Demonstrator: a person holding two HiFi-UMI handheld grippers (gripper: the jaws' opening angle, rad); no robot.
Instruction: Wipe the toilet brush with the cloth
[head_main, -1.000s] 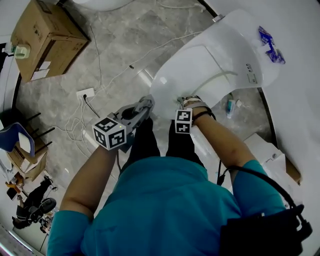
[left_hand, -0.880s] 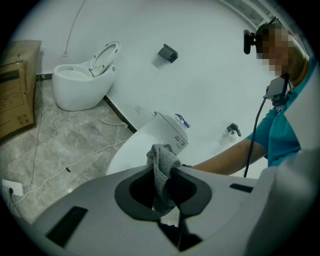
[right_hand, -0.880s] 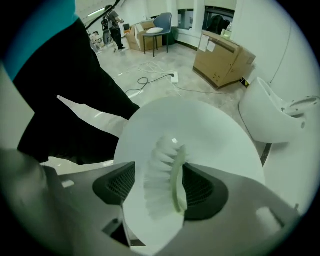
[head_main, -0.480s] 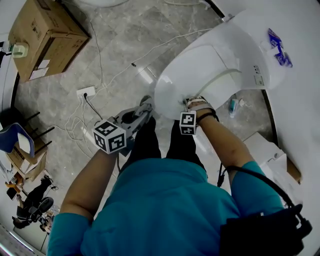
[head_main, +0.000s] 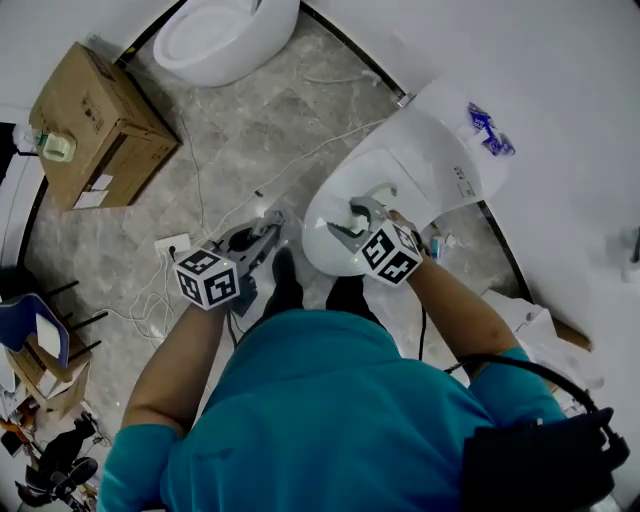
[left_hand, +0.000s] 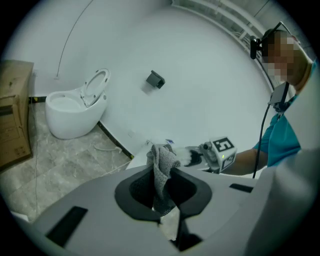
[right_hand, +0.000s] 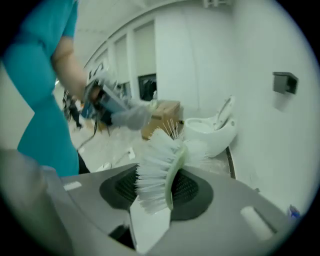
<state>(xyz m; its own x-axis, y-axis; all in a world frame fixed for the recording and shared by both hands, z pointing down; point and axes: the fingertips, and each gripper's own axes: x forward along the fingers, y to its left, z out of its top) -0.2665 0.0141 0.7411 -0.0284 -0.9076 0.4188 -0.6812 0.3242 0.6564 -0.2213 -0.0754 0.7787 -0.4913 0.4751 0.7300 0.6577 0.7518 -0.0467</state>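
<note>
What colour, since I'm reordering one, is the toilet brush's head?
Toilet brush: white bristles, pale green spine; right gripper view shows it best.

Bright, even, diffuse light fills the room; the white walls throw it back and shadows stay faint. In the head view the marble floor (head_main: 240, 110) ahead of the left tool (head_main: 262, 238) carries a soft sheen, and the toilet (head_main: 430, 150) to that tool's right glares nearly to blank white. Straight lines bow toward the edges. The left gripper view sits in a round frame with black corners; the cloth (left_hand: 162, 167) in the tool is sharp. The right gripper view is blurred throughout: the toilet brush (right_hand: 160, 170) is soft, the left tool beyond it is a streak, and the far room washes out.
</note>
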